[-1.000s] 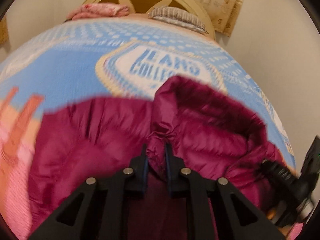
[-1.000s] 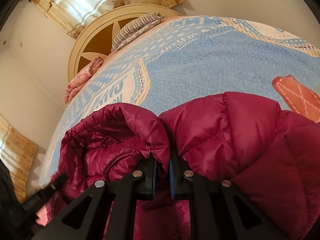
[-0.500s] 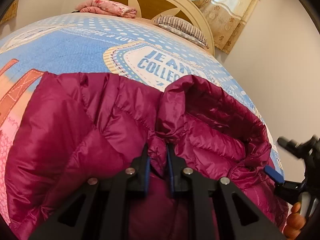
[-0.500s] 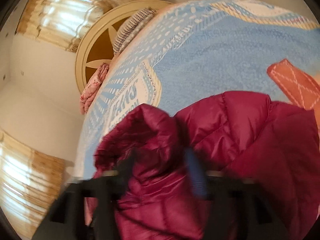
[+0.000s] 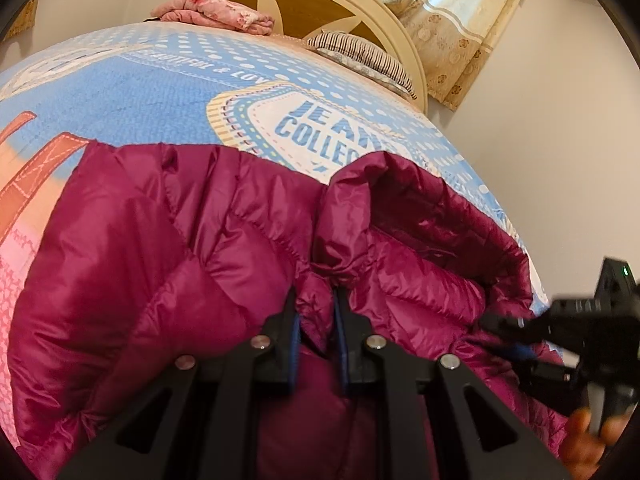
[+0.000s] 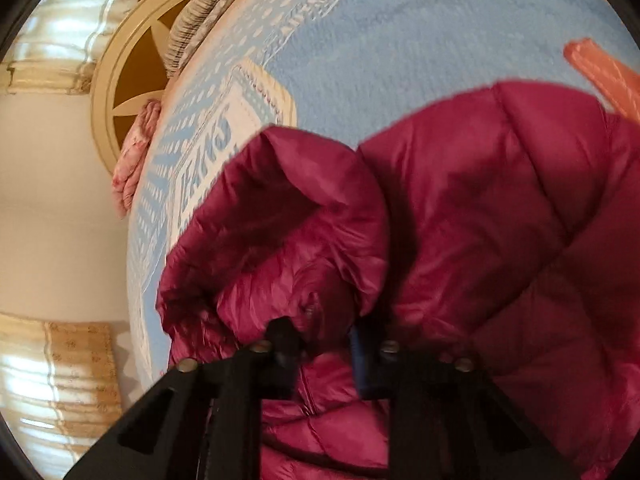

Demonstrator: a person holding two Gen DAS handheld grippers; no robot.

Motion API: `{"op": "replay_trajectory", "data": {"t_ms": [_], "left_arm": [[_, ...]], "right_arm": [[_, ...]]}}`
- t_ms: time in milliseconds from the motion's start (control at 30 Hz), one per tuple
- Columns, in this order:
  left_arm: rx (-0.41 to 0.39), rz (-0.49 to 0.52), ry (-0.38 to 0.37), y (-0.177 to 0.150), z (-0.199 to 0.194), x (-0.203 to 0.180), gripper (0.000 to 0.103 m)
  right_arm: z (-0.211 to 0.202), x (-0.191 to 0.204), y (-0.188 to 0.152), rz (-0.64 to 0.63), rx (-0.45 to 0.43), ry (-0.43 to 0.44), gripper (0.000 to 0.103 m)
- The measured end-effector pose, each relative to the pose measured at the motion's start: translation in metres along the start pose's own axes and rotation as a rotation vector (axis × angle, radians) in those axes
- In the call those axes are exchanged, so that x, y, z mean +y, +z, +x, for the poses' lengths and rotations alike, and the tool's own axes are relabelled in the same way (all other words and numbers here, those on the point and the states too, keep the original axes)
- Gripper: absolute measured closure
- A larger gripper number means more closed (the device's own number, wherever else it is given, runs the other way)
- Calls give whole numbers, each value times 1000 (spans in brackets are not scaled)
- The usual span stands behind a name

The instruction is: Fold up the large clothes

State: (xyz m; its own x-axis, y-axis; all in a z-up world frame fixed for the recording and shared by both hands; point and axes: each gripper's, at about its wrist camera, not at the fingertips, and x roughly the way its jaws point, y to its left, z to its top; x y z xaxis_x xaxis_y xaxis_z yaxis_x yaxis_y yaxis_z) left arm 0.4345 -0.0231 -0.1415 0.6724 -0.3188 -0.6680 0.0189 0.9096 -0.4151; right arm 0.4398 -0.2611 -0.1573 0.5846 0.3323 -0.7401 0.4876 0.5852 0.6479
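A magenta puffer jacket (image 5: 160, 264) with a hood (image 5: 420, 224) lies on the blue printed bedspread (image 5: 120, 96). My left gripper (image 5: 315, 320) is shut on a fold of the jacket where the hood meets the shoulder. My right gripper (image 6: 324, 340) is open, its fingers apart just above the jacket (image 6: 500, 208) near the hood (image 6: 288, 216), holding nothing. The right gripper also shows at the right edge of the left wrist view (image 5: 560, 328).
A cream round headboard (image 5: 320, 4) stands at the far end, with a pink folded cloth (image 5: 216, 16) and a striped pillow (image 5: 360, 56) before it. Curtains (image 5: 452, 12) hang at the right. The bed's right edge runs beside a white wall (image 5: 540, 140).
My right gripper has opened and let go of the jacket's hood, then drawn back a little. My left gripper stays shut on the jacket and has lowered it toward the bed.
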Motion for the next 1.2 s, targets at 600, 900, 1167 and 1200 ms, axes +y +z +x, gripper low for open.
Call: {"op": "replay_trajectory", "data": {"t_ms": [600,900,1167,1200], "left_arm": [[28,-54,-19,-15,-33,24,92],[-60,35,-56,21,-60,-15,44],[213,4,-31,40,26,-16,87],[238,-8,-47,36,30,-15,88]], "right_arm": [[-35,-37,-48,-323,-136,-64,95],[-37,-36,-62,-396,-207,-63,95],[-36,-44,-62,-369,-207,-20,95],[-37,-47,-60,-363,-203,-12,95]]}}
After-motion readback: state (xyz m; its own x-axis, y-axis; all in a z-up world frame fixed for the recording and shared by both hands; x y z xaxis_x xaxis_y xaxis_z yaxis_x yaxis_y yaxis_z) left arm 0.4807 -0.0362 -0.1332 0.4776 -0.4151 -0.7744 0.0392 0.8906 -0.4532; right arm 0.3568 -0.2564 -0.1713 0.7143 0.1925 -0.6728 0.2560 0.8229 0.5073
